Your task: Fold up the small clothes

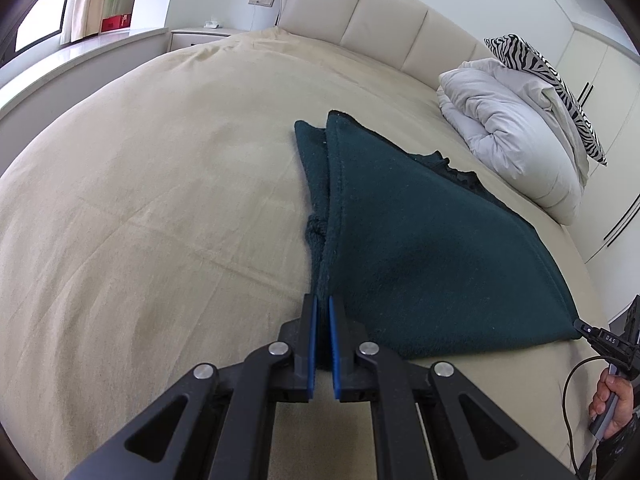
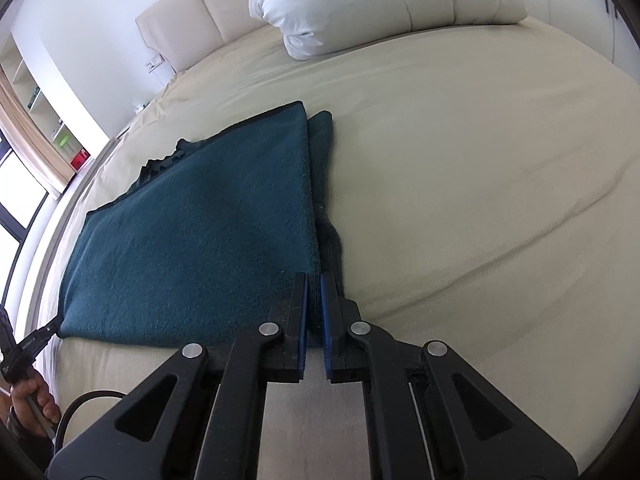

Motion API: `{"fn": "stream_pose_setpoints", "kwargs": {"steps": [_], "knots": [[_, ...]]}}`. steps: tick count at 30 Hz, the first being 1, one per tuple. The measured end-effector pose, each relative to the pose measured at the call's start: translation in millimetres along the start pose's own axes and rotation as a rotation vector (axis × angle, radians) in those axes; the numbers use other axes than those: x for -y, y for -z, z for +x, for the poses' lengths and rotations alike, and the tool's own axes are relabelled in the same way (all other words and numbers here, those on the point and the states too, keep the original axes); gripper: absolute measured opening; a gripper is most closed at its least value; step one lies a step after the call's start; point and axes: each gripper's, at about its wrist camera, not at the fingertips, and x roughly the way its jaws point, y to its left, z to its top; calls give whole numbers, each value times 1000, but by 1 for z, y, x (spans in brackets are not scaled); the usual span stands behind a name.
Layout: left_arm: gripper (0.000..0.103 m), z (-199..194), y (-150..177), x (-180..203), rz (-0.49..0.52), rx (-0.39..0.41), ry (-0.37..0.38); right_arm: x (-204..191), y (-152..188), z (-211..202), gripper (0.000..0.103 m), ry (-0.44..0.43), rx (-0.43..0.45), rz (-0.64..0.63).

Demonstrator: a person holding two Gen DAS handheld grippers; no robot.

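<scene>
A dark teal knitted garment (image 1: 420,248) lies partly folded on the beige bed; it also shows in the right wrist view (image 2: 200,232). My left gripper (image 1: 323,300) is shut on the garment's near left corner, cloth pinched between its blue pads. My right gripper (image 2: 315,278) is shut on the garment's near right corner. The right gripper's tip (image 1: 584,328) shows at the far right of the left wrist view, and the left gripper's tip (image 2: 48,330) at the far left of the right wrist view. A sleeve (image 1: 312,168) pokes out under the folded layer.
The beige bed sheet (image 1: 140,200) spreads wide to the left. A white duvet (image 1: 512,136) and a zebra-print pillow (image 1: 560,80) lie by the padded headboard (image 1: 380,16). A nightstand (image 1: 200,36) and shelves (image 1: 116,4) stand beyond the bed.
</scene>
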Motion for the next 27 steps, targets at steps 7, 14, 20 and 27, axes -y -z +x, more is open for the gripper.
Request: {"fn": "stream_pose_setpoints", "kwargs": {"steps": [7, 14, 20, 27], "knots": [[7, -2, 4, -1, 8, -8, -1, 8, 9, 1, 5, -2, -7, 23], [7, -4, 8, 0, 13, -9, -3, 9, 9, 3, 5, -3, -12, 21], [7, -6, 10, -1, 7, -10, 2, 9, 4, 7, 5, 1, -17, 24], [7, -5, 12, -3, -6, -14, 10, 10, 6, 8, 5, 0, -24, 30]]}}
